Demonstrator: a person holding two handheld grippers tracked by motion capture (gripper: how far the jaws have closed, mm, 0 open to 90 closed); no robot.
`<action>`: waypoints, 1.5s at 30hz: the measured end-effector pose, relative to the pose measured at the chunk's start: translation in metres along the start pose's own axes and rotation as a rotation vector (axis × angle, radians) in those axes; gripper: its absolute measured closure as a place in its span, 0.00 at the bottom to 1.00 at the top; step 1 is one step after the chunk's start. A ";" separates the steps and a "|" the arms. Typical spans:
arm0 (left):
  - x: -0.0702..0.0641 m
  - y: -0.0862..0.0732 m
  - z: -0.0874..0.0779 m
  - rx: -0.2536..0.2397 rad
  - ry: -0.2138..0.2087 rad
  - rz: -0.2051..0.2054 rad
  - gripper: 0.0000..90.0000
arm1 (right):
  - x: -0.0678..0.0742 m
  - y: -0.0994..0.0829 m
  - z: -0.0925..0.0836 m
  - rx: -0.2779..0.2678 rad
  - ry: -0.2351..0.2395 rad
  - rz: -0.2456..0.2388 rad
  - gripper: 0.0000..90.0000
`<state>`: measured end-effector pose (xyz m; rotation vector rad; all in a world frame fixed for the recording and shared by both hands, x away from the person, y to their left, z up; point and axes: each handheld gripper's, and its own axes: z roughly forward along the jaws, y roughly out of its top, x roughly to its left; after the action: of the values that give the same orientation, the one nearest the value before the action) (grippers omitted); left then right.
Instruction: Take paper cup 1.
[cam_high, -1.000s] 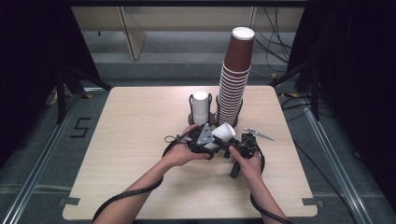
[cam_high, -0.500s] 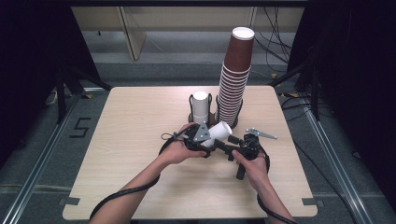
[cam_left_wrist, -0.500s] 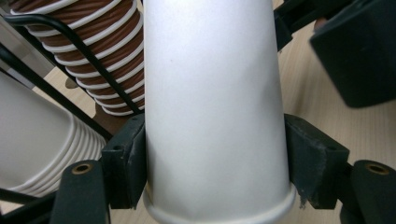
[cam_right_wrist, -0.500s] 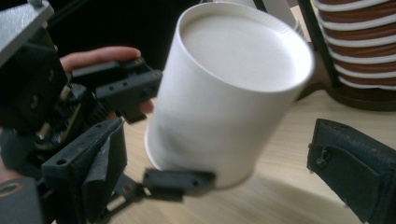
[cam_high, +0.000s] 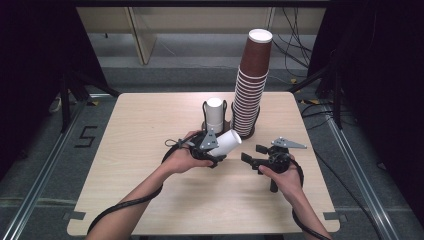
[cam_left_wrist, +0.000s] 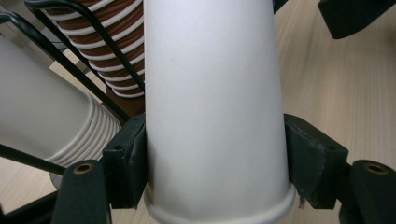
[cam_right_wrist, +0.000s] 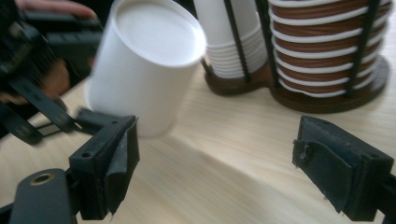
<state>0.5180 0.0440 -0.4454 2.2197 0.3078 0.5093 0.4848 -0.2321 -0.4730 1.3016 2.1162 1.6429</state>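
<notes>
Left tongs (cam_high: 216, 149) hold white cup (cam_high: 228, 143) above table (cam_high: 140, 150).

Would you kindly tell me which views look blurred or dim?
Right gripper view: the hand at upper left is smeared, the white cup slightly soft. Left gripper view: evenly lit, the cup sharp. High view: table bright, surroundings nearly black.

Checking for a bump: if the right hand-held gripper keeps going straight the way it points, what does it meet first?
Probably the white cup held in the left hand-held gripper; it lies left of centre ahead of the open right hand-held gripper, so depth is uncertain.
</notes>
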 end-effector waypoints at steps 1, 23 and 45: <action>0.001 0.000 -0.001 0.000 -0.004 0.005 0.34 | -0.002 0.000 -0.001 0.011 -0.002 -0.021 0.17; 0.009 0.003 -0.019 0.061 -0.046 0.046 0.35 | -0.022 0.004 -0.003 0.201 -0.025 -0.267 0.21; 0.013 0.007 -0.026 0.106 -0.067 0.078 0.35 | -0.030 0.007 -0.002 0.244 -0.006 -0.331 0.21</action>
<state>0.5183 0.0619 -0.4219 2.3534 0.2181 0.4685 0.5050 -0.2545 -0.4771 0.9393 2.4297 1.2798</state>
